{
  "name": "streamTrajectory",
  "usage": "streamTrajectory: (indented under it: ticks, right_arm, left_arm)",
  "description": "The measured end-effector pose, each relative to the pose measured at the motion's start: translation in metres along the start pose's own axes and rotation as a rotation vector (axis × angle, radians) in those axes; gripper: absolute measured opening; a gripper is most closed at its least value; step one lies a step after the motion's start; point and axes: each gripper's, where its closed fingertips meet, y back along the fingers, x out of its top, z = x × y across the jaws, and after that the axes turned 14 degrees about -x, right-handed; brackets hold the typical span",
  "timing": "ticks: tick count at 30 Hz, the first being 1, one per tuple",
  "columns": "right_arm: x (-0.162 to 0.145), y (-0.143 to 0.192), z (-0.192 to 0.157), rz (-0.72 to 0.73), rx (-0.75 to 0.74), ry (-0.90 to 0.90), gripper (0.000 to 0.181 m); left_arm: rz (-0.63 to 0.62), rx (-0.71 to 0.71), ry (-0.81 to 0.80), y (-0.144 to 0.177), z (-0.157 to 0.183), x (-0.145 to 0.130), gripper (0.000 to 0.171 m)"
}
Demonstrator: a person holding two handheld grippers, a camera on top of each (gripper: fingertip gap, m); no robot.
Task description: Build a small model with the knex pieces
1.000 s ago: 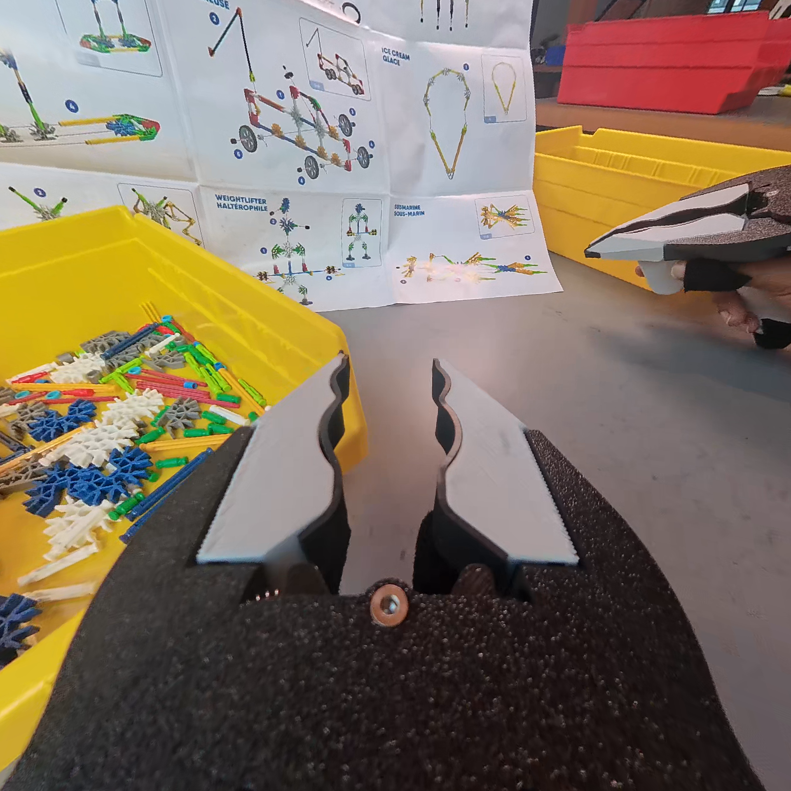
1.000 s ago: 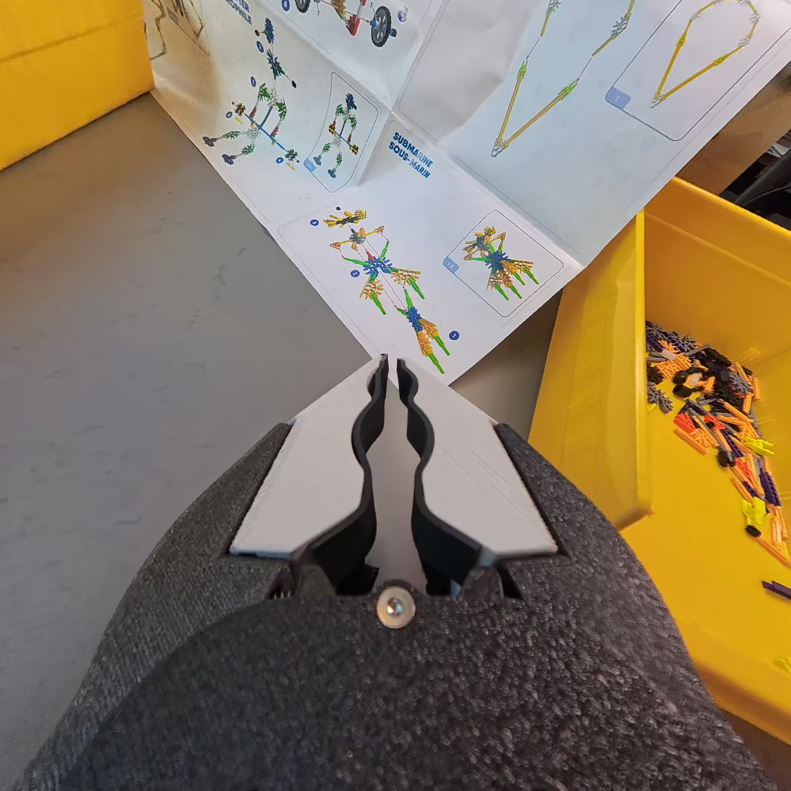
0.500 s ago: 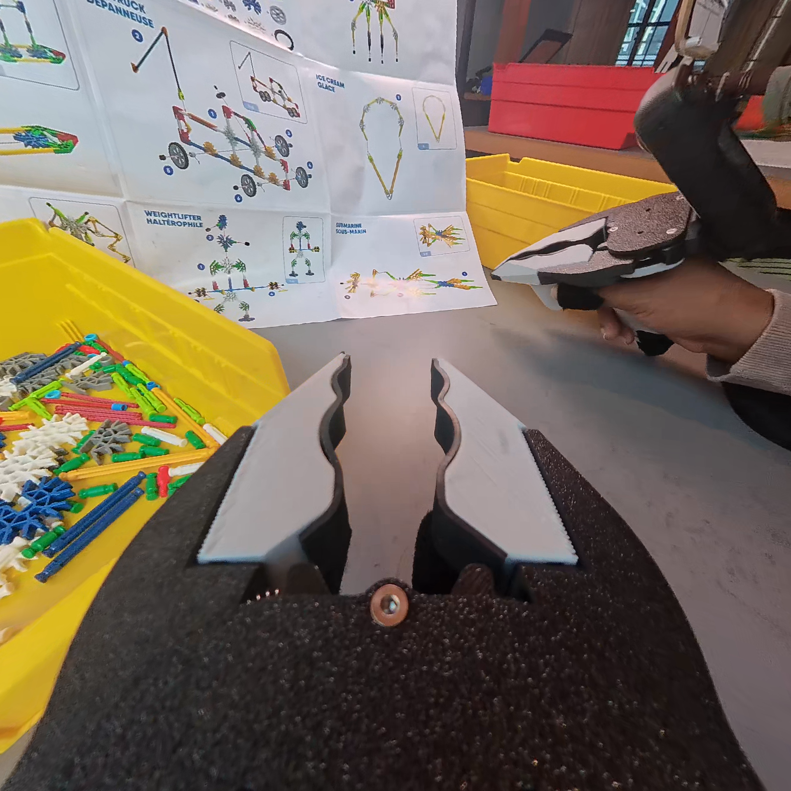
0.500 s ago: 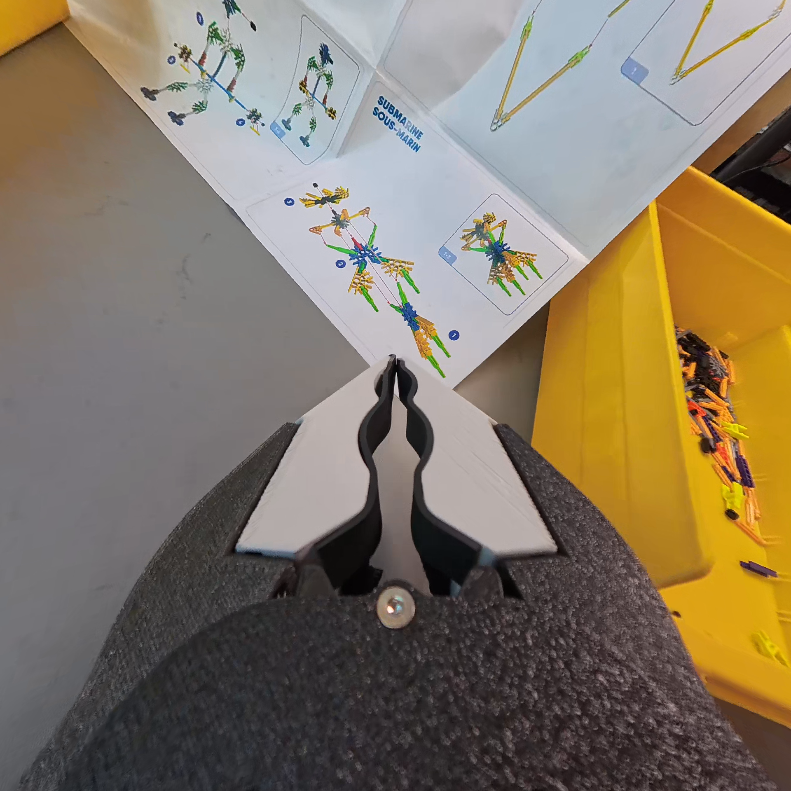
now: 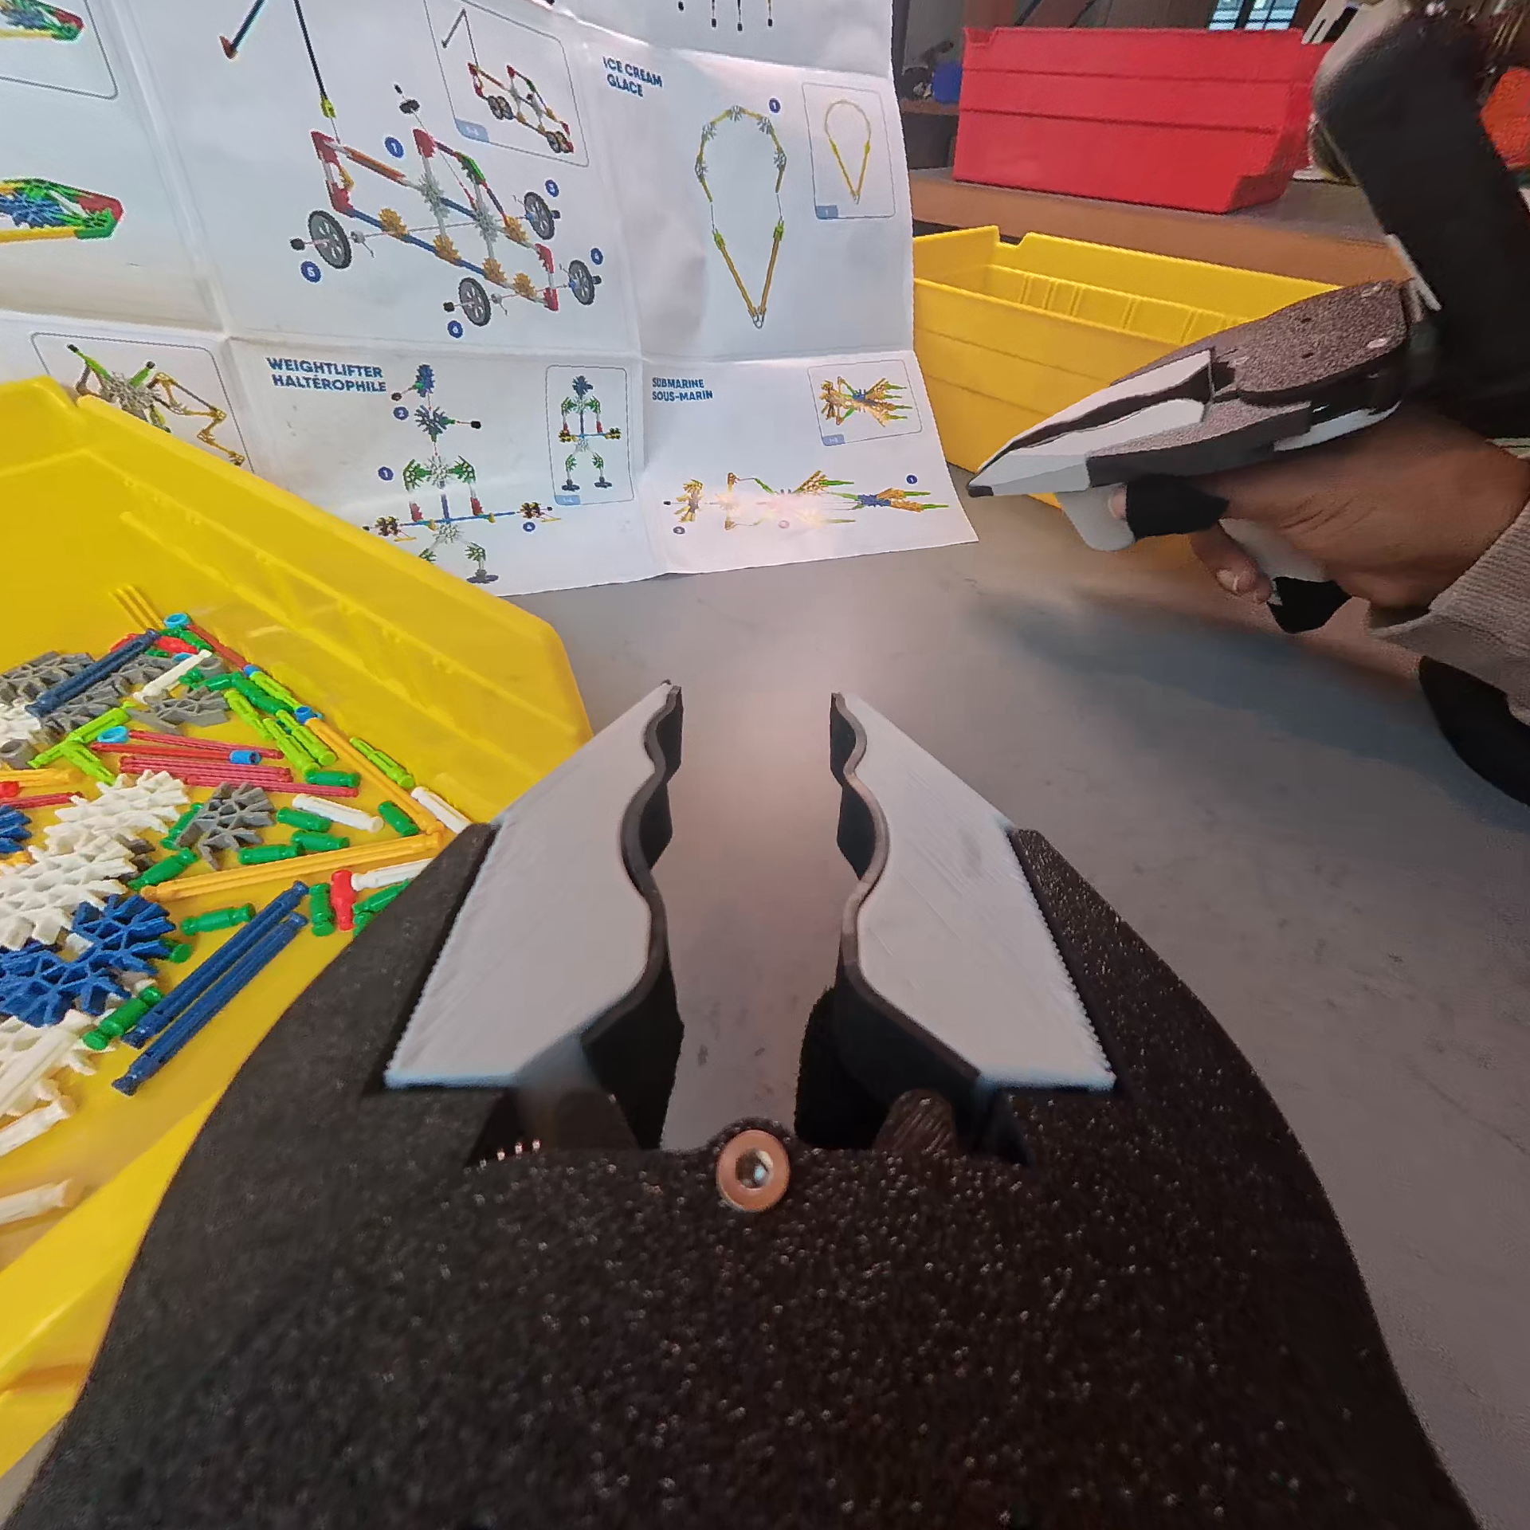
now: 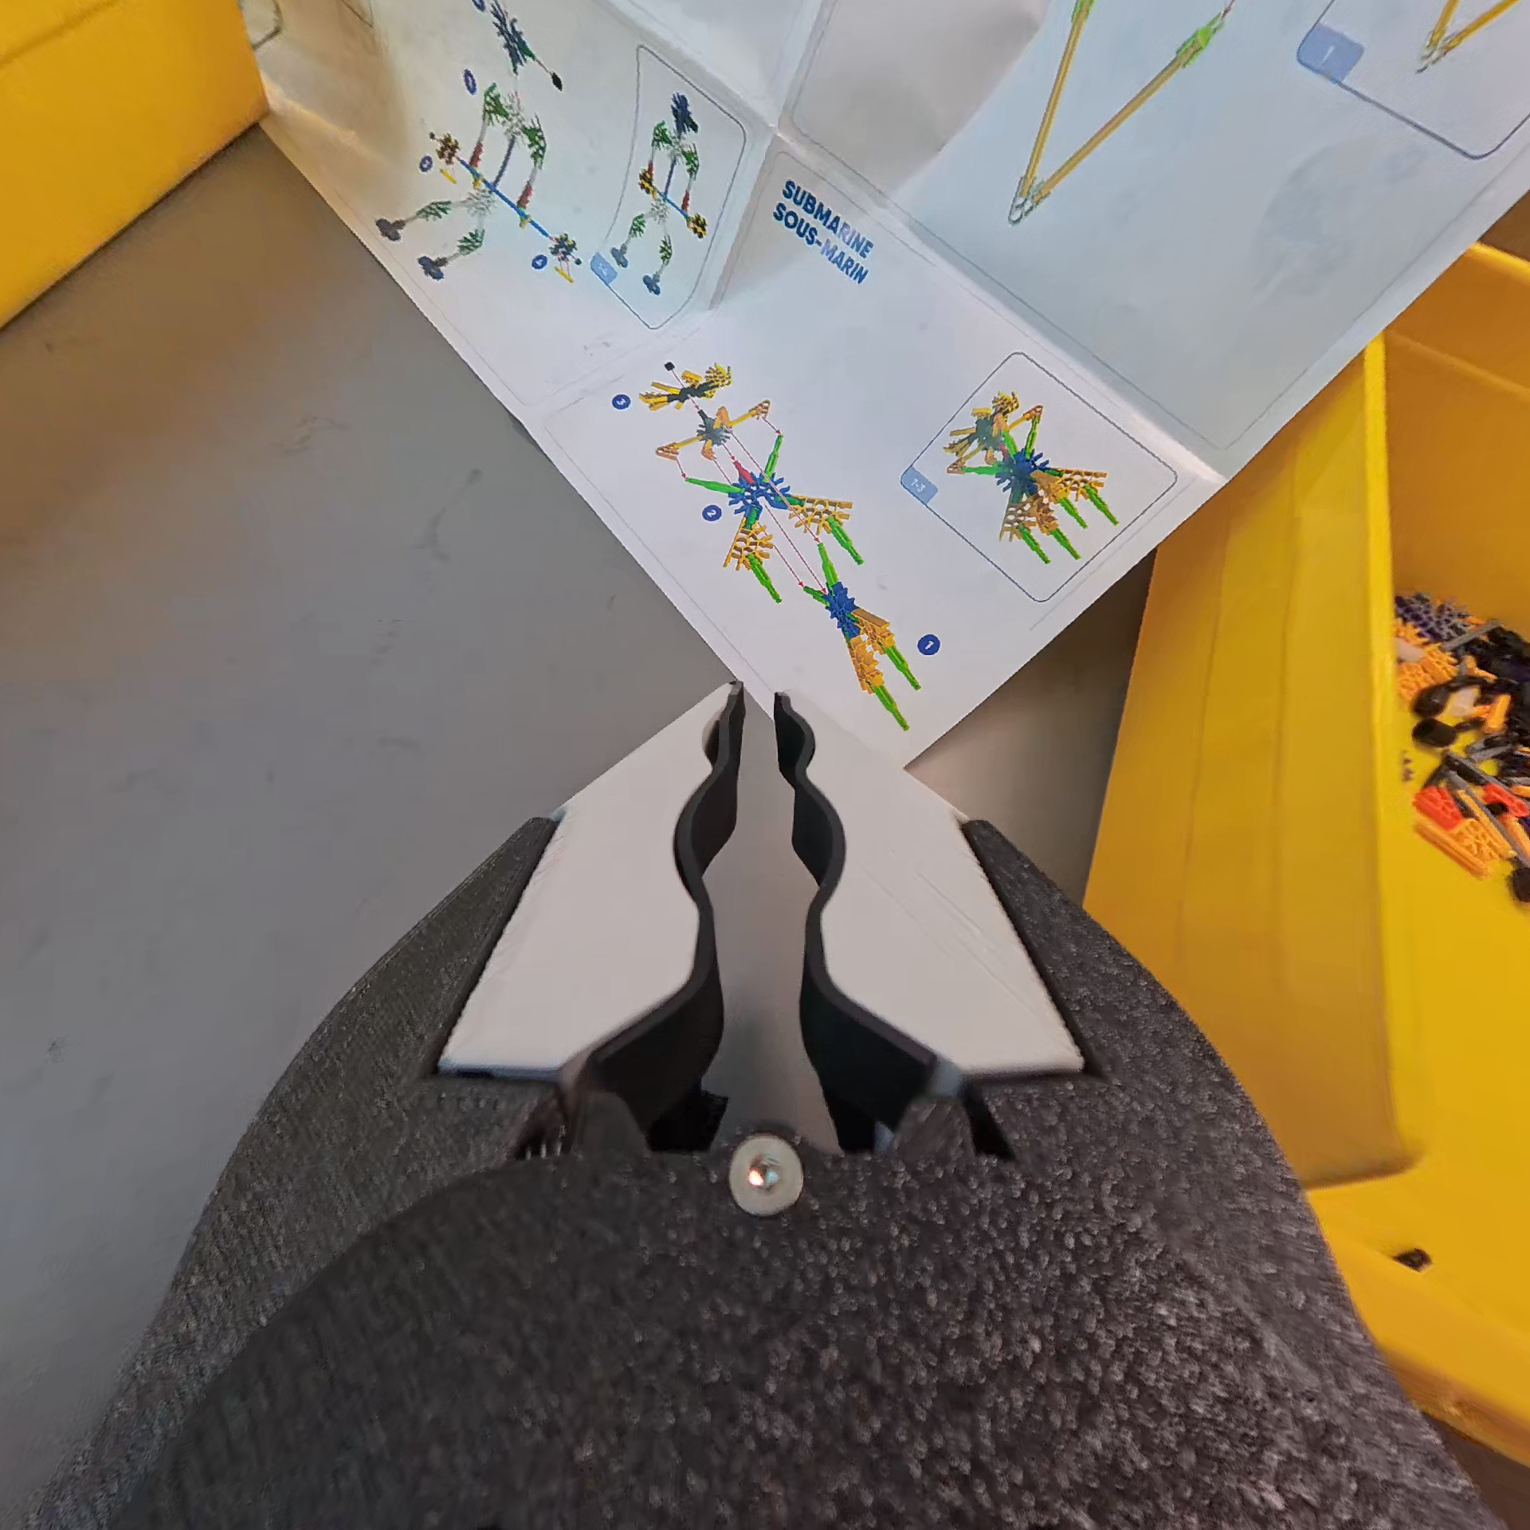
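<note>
My left gripper (image 5: 755, 704) is open and empty, low over the grey table (image 5: 1076, 828). It sits just right of a yellow bin (image 5: 331, 571) that holds several coloured rods and snowflake connectors (image 5: 165, 811). My right gripper (image 6: 757, 695) is empty and almost shut, with only a thin gap at the tips. It hovers at the near corner of a white folded instruction sheet (image 6: 828, 348). It also shows in the left wrist view (image 5: 981, 488), held by a hand (image 5: 1366, 530). The sheet (image 5: 513, 331) stands propped up behind the bin.
A second yellow bin (image 6: 1242, 828) with small orange, black and purple pieces (image 6: 1465, 745) stands right of the right gripper. It also shows in the left wrist view (image 5: 1076, 331). A red bin (image 5: 1118, 124) sits on a shelf behind. The left gripper's tips are roughly 25 cm from the right gripper's.
The left gripper has swung right, so its bin has slid left in view. The right gripper has moved closer to the sheet's corner; its tips touched half a second ago and now stand slightly apart.
</note>
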Motion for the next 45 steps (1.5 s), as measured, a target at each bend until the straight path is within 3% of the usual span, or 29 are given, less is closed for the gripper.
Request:
streamTrajectory:
  ticks: [5, 8, 16, 19, 22, 24, 26, 29, 31, 38, 45]
  right_arm:
    - [0.019, 0.02, -0.002, 0.182, 0.097, 0.044, 0.022]
    - [0.02, 0.017, -0.002, 0.208, 0.095, 0.053, 0.033]
    - [0.021, 0.024, -0.014, 0.24, 0.122, 0.102, 0.029]
    - [0.021, 0.024, -0.016, 0.239, 0.125, 0.109, 0.027]
    - [0.02, 0.023, -0.018, 0.235, 0.121, 0.122, 0.025]
    - [0.019, 0.023, -0.02, 0.237, 0.112, 0.143, 0.023]
    - [0.018, 0.024, -0.023, 0.239, 0.108, 0.173, 0.021]
    - [0.016, 0.025, -0.027, 0.248, 0.101, 0.212, 0.02]
    - [0.018, 0.027, -0.027, 0.263, 0.095, 0.211, 0.018]
    - [0.023, 0.029, -0.016, 0.272, 0.093, 0.127, 0.017]
    - [0.02, 0.029, -0.024, 0.269, 0.104, 0.18, 0.017]
  left_arm:
    - [-0.01, -0.039, 0.001, -0.008, 0.005, -0.007, 0.036]
    - [-0.024, -0.053, -0.007, -0.012, 0.008, -0.01, 0.036]
    - [0.011, -0.02, -0.043, -0.003, 0.002, 0.001, 0.035]
    - [0.059, 0.131, -0.13, 0.028, -0.029, 0.03, 0.035]
    - [0.094, 0.316, -0.153, 0.087, -0.08, 0.072, 0.032]
    - [-0.012, 0.302, -0.104, 0.107, -0.107, 0.081, 0.03]
    - [-0.21, 0.248, -0.085, 0.113, -0.129, 0.075, 0.031]
    - [-0.563, 0.164, -0.114, 0.112, -0.155, 0.045, 0.031]
    - [-0.728, 0.144, -0.145, 0.112, -0.17, 0.029, 0.031]
    - [-1.044, -0.033, -0.102, 0.104, -0.179, -0.009, 0.035]
    - [-1.164, -0.04, -0.053, 0.065, -0.2, -0.042, 0.038]
